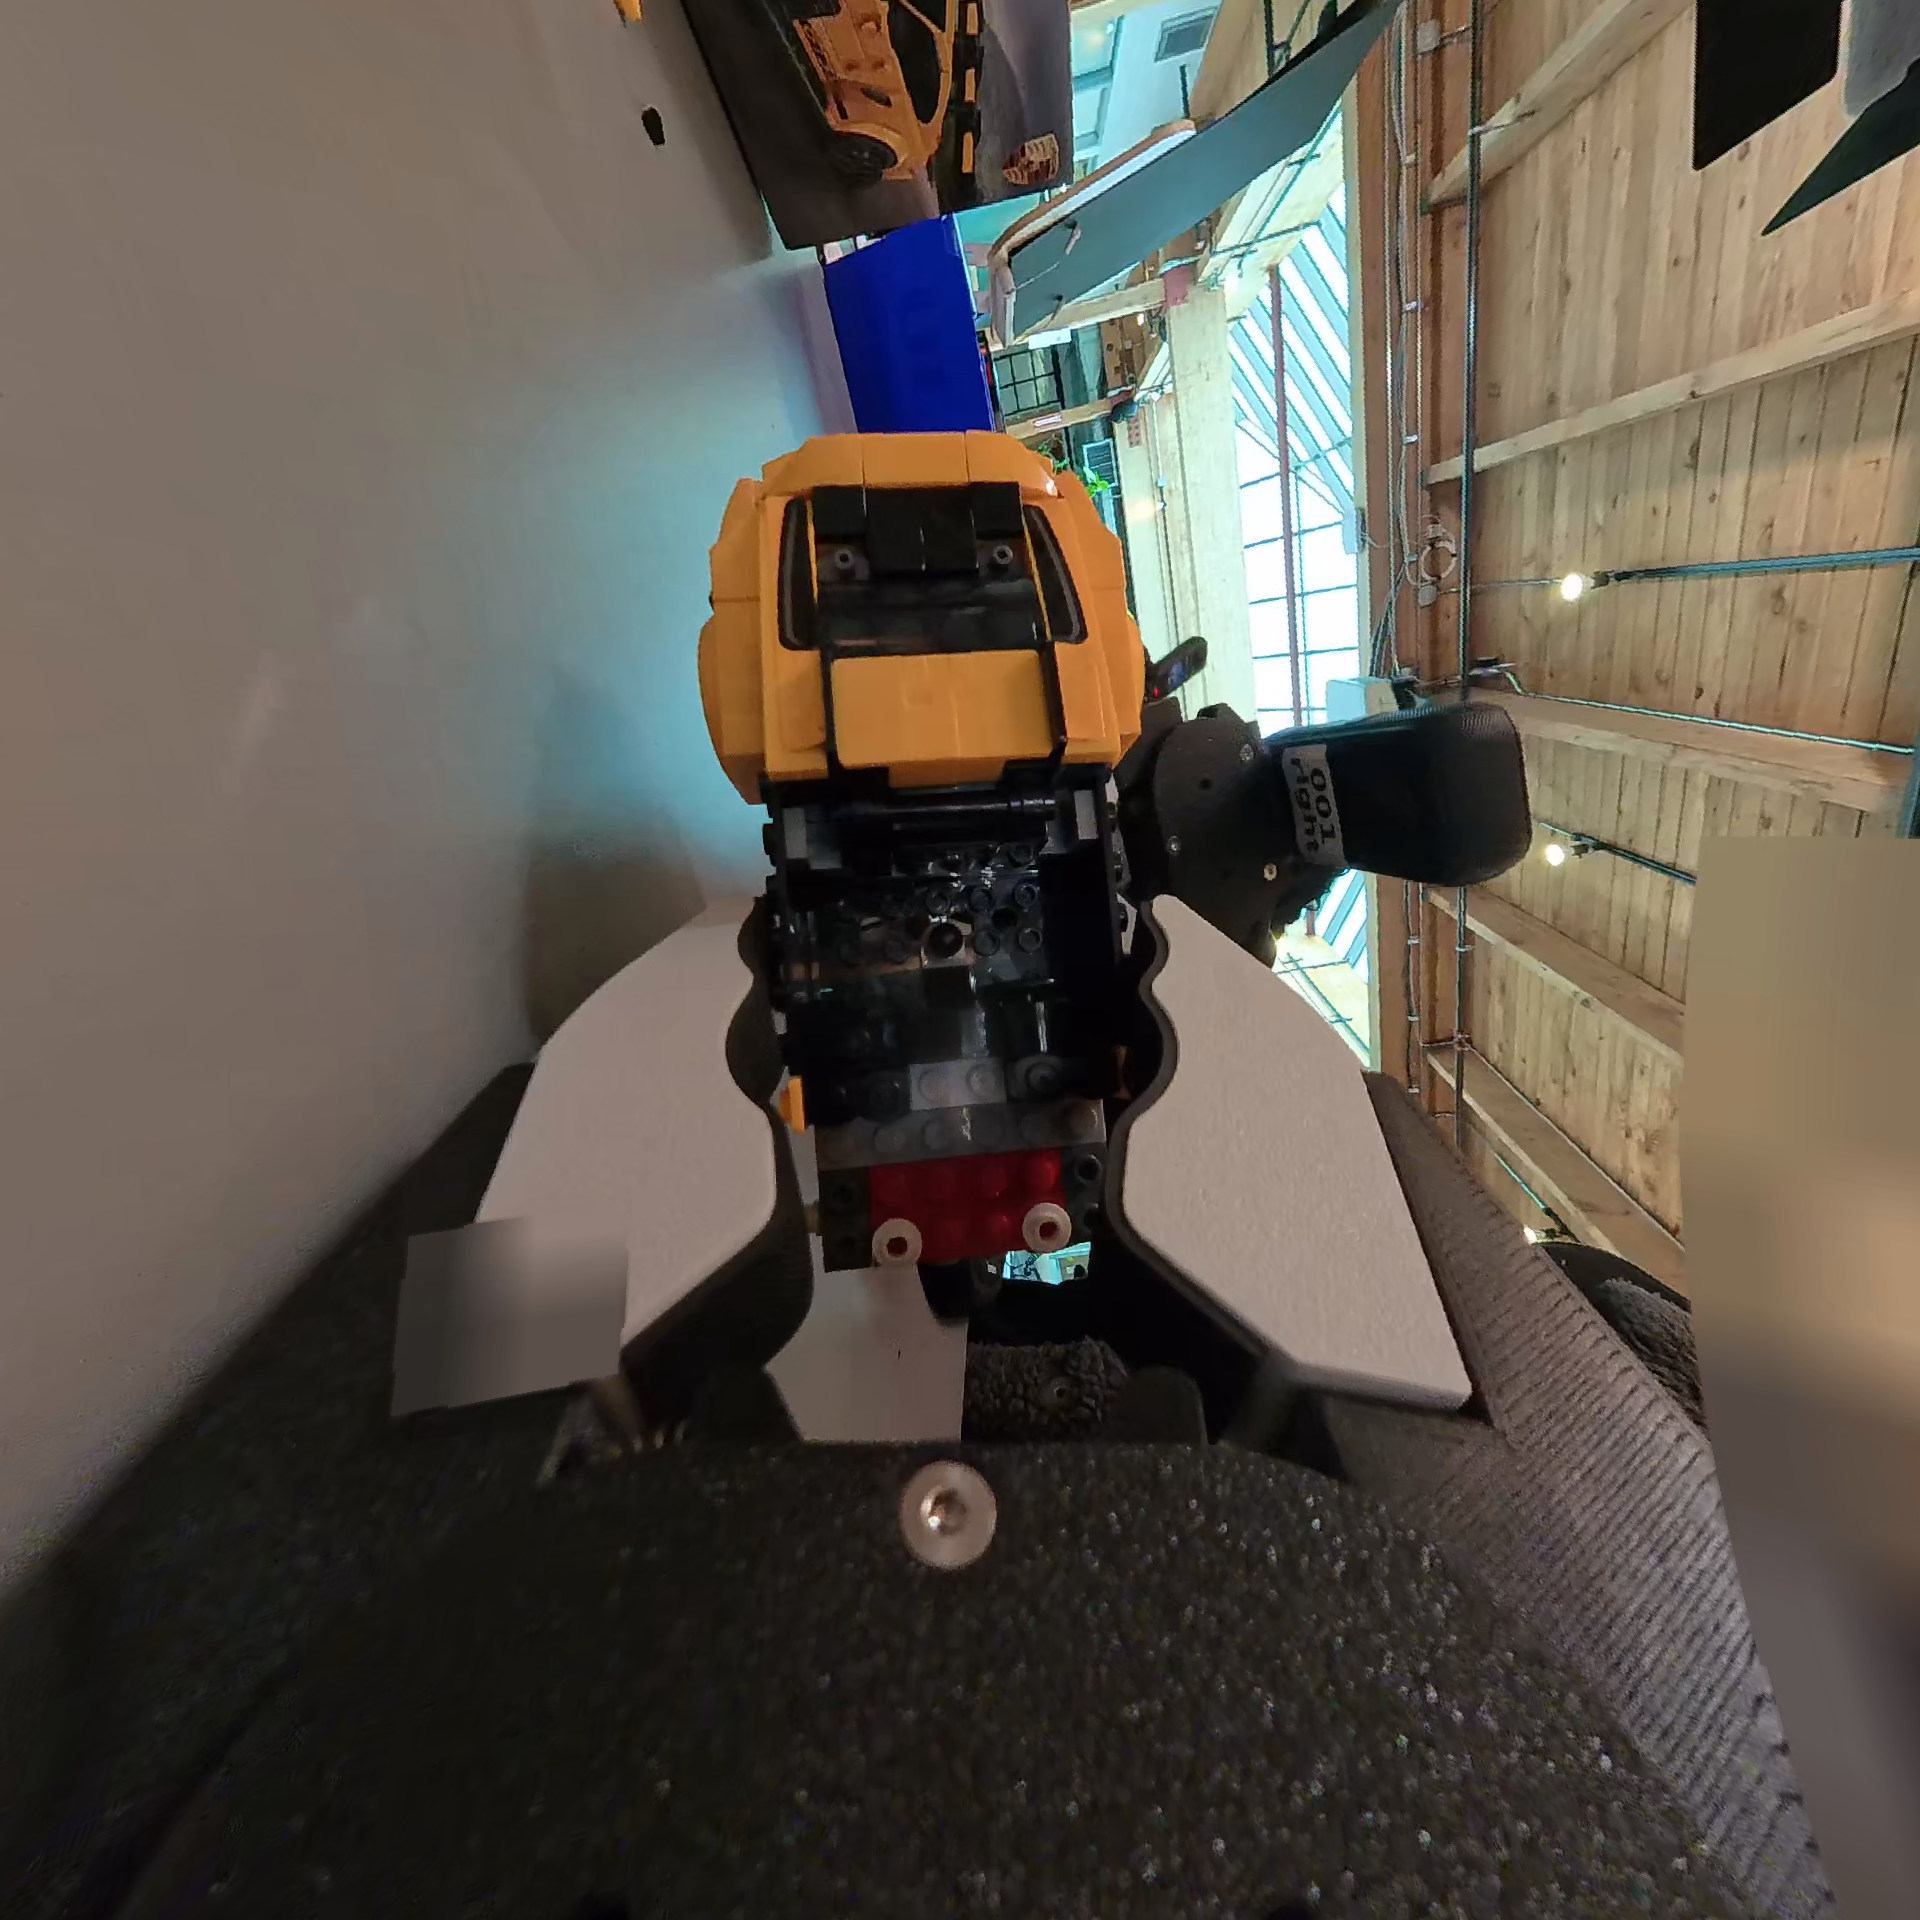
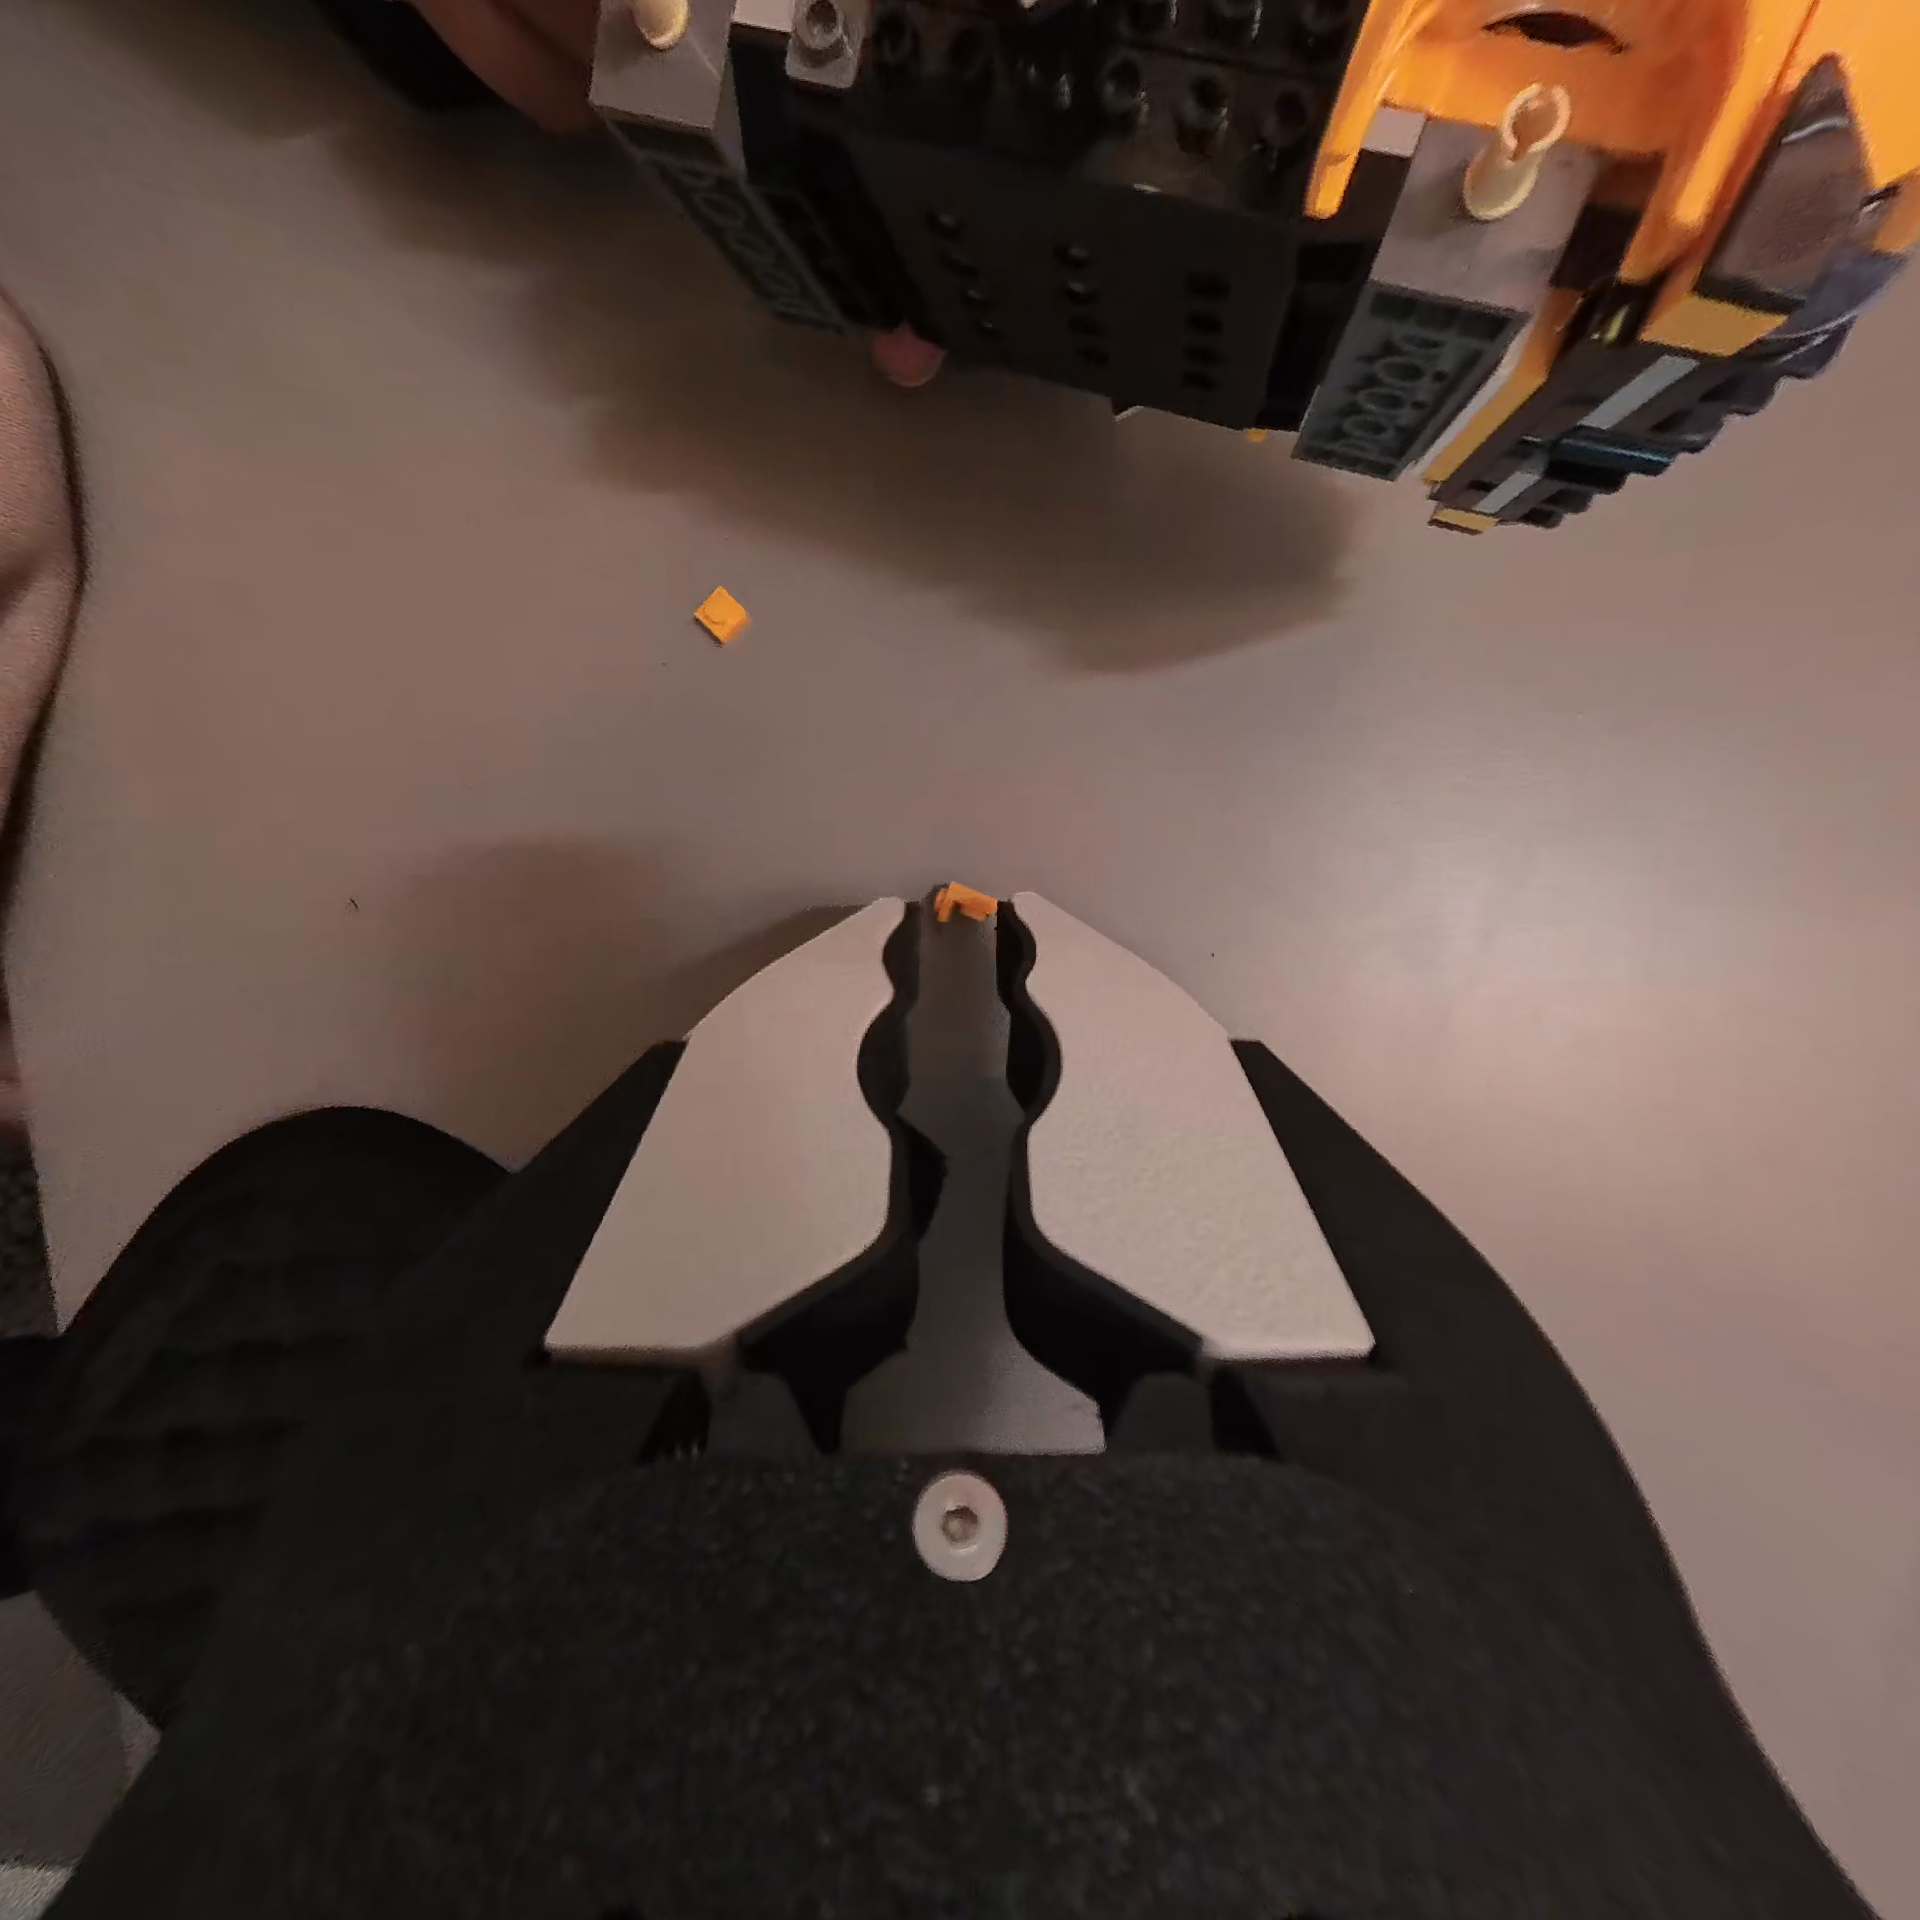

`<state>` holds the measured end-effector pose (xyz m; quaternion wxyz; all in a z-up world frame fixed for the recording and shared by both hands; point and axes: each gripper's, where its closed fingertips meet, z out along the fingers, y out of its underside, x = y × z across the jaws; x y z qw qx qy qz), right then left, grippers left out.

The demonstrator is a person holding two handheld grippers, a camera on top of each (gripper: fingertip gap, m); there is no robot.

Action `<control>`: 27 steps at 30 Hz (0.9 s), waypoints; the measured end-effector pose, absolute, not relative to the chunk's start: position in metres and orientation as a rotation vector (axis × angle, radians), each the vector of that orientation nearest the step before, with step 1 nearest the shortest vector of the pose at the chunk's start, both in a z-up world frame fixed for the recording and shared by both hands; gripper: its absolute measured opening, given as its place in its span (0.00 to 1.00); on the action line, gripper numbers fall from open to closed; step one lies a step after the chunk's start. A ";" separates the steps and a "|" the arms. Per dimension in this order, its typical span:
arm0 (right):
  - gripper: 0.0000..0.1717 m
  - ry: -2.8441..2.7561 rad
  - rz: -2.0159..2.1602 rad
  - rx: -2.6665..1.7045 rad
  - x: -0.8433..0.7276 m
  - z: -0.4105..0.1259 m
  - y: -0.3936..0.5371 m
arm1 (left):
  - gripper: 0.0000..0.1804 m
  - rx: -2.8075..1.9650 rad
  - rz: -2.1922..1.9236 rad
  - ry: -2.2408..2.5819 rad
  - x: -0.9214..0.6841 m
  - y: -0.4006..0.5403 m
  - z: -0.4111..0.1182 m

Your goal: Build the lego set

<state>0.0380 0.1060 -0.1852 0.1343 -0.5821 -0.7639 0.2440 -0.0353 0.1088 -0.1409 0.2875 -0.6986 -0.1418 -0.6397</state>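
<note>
My left gripper (image 1: 940, 935) is shut on a brick-built car (image 1: 935, 665) with an orange body and a black chassis. Both pads press on the sides of the chassis and hold it off the grey table (image 1: 312, 520). The car also shows at the top of the right wrist view (image 2: 1091, 260), above the table (image 2: 1455, 831). My right gripper (image 2: 961, 914) is close over the table, its fingertips narrowed on a small orange piece (image 2: 966, 902) that fills the gap between them. The right gripper also shows in the left wrist view (image 1: 1351, 800), just beside the car.
A loose small orange plate (image 2: 721, 615) lies on the table ahead and left of my right gripper. A blue box (image 1: 909, 332) and a box with a picture of a yellow car (image 1: 883, 104) stand beyond the held car. A person's sleeve (image 2: 31, 623) is at the left edge. Between my right fingertips and the loose small orange plate (image 2: 721, 615) there is roughly 7 cm.
</note>
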 end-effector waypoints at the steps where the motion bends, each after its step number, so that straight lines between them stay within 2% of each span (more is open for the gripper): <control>1: 0.07 -2.206 0.689 -1.683 0.039 -0.186 0.107 | 0.36 -1.866 -1.710 -0.378 -0.035 0.109 -0.141; 4: 0.04 -2.188 0.642 -1.658 0.042 -0.189 0.108 | 0.36 -1.866 -1.712 -0.377 -0.035 0.109 -0.141; 11: 0.06 -2.170 0.570 -1.742 0.039 -0.197 0.105 | 0.36 -1.867 -1.711 -0.374 -0.034 0.108 -0.141; 16: 0.03 -2.223 0.491 -1.682 0.032 -0.199 0.105 | 0.36 -1.867 -1.713 -0.372 -0.034 0.108 -0.141; 20: 0.03 -2.323 0.302 -1.485 0.026 -0.199 0.102 | 0.36 -1.866 -1.714 -0.373 -0.034 0.108 -0.140; 27: 0.03 -2.541 -0.290 -0.854 0.031 -0.198 0.100 | 0.36 -1.868 -1.711 -0.367 -0.034 0.108 -0.141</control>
